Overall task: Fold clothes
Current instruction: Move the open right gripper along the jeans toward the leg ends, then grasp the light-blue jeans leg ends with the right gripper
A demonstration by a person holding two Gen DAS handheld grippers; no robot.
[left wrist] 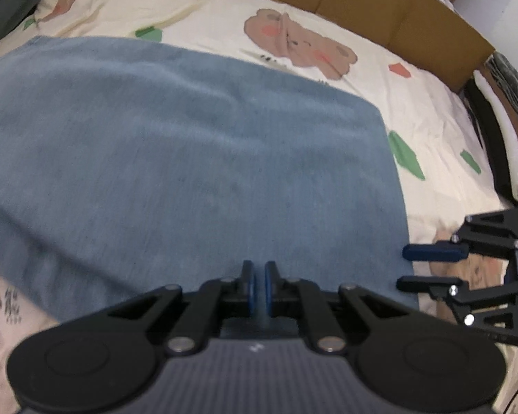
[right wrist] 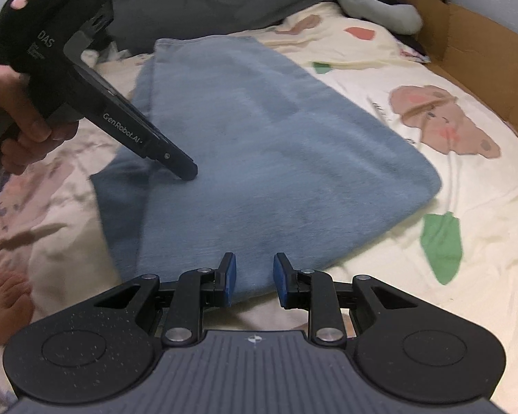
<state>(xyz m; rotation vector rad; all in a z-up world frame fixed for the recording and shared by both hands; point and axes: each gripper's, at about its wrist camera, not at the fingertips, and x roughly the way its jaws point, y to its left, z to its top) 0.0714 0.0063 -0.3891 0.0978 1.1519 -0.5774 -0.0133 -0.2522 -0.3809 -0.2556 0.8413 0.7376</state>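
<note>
A blue cloth lies folded and mostly flat on the bed; it also shows in the right wrist view. My left gripper is shut on the cloth's near edge, with blue fabric pinched between its pads. In the right wrist view the left gripper comes in from the left with its tip on the cloth. My right gripper is open, its pads either side of the cloth's near corner, nothing held. It shows in the left wrist view just off the cloth's right edge.
The bed has a cream sheet printed with bears and leaves. A brown cardboard box stands along the far side. Stacked folded clothes lie at the right. Grey pillows and a grey plush toy lie at the head.
</note>
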